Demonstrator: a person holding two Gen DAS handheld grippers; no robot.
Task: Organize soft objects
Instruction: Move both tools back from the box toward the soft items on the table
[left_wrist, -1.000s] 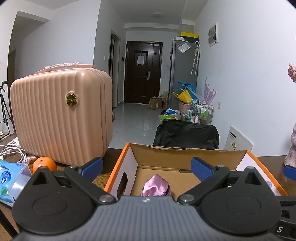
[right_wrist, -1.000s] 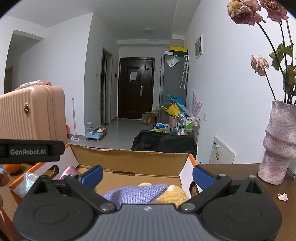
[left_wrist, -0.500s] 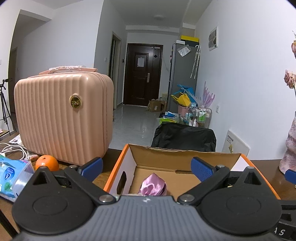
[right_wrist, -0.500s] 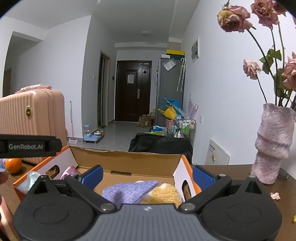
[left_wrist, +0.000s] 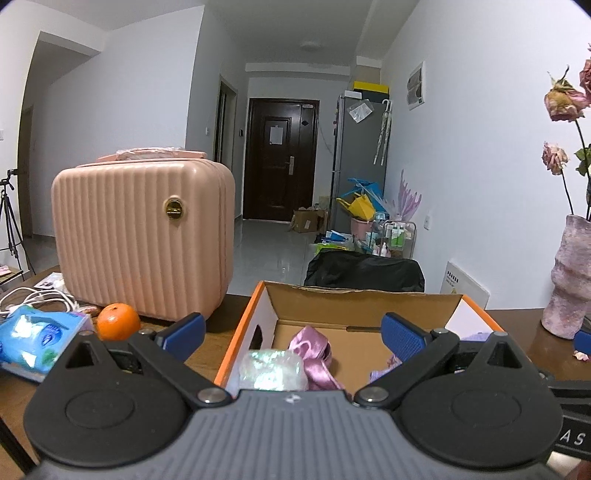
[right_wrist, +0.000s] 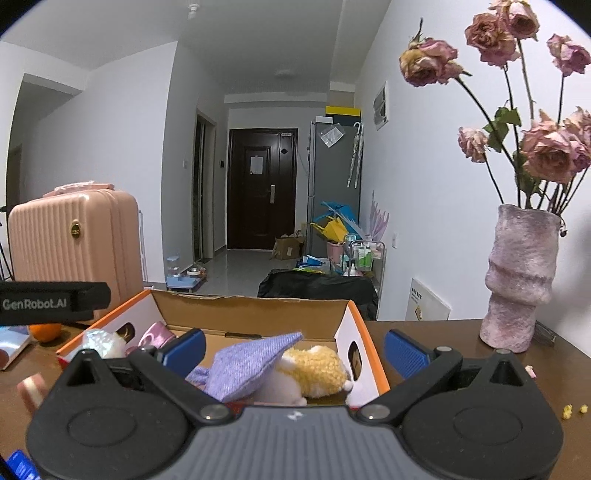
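— Plush toy (right_wrist: 314, 369) and purple cloth (right_wrist: 251, 360) lay in the box (right_wrist: 364, 332), just ahead of my right gripper (right_wrist: 293, 349)?

— Yes. Both grippers stood wide, empty. I judged them light, squashy; I would pinch the cloth's raised fold.

Open-topped box (left_wrist: 369, 299) is reachable from above, flanked by suitcase (left_wrist: 144, 240) and vase (right_wrist: 519, 280).

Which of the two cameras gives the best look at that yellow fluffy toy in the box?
The right wrist view: the yellow plush toy lies close, partly under the purple cloth. The left wrist view shows none of it.
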